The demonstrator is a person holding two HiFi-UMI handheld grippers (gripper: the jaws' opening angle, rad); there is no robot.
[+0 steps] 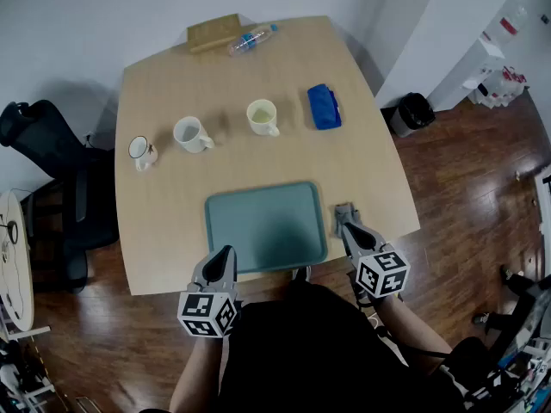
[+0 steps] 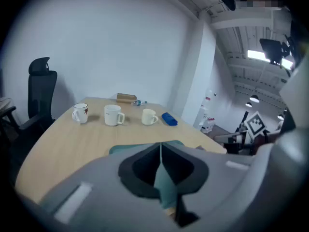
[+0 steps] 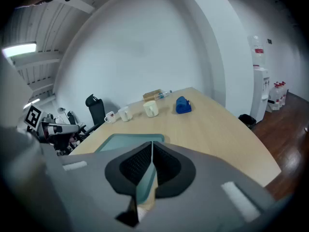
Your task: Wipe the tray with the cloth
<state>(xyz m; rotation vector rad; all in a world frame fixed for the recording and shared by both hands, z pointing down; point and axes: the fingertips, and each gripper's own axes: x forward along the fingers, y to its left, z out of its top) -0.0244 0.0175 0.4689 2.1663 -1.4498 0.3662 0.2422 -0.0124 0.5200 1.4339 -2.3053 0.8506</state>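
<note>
A teal tray lies empty near the table's front edge, also seen past the jaws in the left gripper view and the right gripper view. The folded blue cloth rests at the far right of the table, small in the left gripper view and right gripper view. My left gripper hovers shut and empty at the tray's front left corner. My right gripper is shut and empty just right of the tray.
Three mugs stand in a row behind the tray: a cream one, a white one and a small white one. A wooden box and a plastic bottle lie at the far edge. A black chair stands left.
</note>
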